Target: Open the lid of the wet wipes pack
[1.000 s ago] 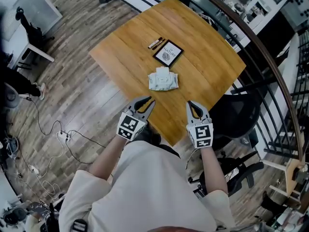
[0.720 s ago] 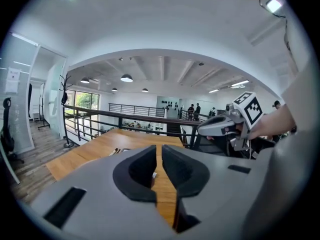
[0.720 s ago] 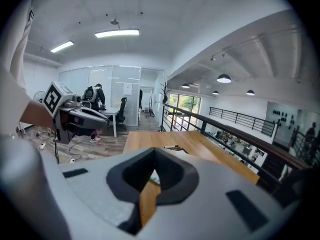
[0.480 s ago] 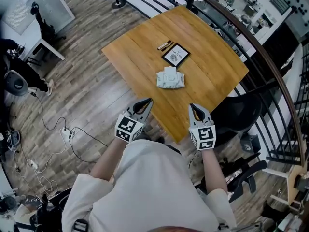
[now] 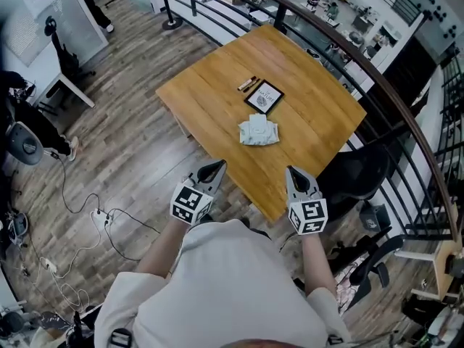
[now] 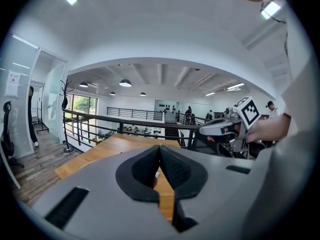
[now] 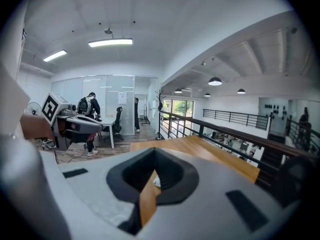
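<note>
head view: the soft white wet wipes pack (image 5: 259, 132) lies near the middle of the square wooden table (image 5: 319, 107), too small to tell whether its lid is up. just beyond it sit a black framed card (image 5: 264, 97) and two dark pens (image 5: 247, 84). the left gripper (image 5: 215, 167) and right gripper (image 5: 293, 172) hover by the table's near corner, well apart from the pack, and the marker cubes hide the hands. left gripper view: the jaws have just been closing and meet at the tips, nothing between them. right gripper view: the jaws meet at the tips too, empty. a pale scrap in the gap beneath is barely made out.
</note>
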A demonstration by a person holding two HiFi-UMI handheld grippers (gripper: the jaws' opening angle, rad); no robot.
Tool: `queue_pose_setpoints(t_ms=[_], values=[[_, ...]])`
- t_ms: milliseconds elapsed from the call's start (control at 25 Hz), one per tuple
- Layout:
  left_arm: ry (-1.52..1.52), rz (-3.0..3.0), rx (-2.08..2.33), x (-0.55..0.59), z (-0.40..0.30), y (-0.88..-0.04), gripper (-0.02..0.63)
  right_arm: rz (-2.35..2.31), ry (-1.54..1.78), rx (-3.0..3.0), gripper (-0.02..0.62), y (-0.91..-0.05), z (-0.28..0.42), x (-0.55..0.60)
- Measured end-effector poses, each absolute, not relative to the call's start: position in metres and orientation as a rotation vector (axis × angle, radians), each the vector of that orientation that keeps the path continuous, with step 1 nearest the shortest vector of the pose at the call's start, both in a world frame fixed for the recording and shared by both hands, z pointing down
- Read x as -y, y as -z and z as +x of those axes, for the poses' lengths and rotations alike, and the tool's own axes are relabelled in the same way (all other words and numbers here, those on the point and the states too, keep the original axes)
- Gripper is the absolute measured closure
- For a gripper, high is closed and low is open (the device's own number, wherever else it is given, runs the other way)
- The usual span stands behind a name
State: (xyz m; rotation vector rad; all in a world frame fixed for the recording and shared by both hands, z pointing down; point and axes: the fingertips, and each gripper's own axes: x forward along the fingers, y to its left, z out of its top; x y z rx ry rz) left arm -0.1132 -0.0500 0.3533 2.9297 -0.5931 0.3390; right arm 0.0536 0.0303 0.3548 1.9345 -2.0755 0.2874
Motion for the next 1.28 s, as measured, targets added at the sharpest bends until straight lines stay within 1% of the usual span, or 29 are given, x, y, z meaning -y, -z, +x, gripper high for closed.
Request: queue_pose_setpoints(t_ms=[480, 1280], values=[[-0.273, 2.941, 0.56, 0.064, -0.128, -0.329, 0.612, 2.028, -0.273, 2.047, 0.594, -0.335, 0.048, -0.031], [-0.268, 2.92, 0.547, 0.071, -0.128, -0.33, 0.612, 2.0, -0.275, 2.036, 0.594, -0.336, 0.044, -0.026]])
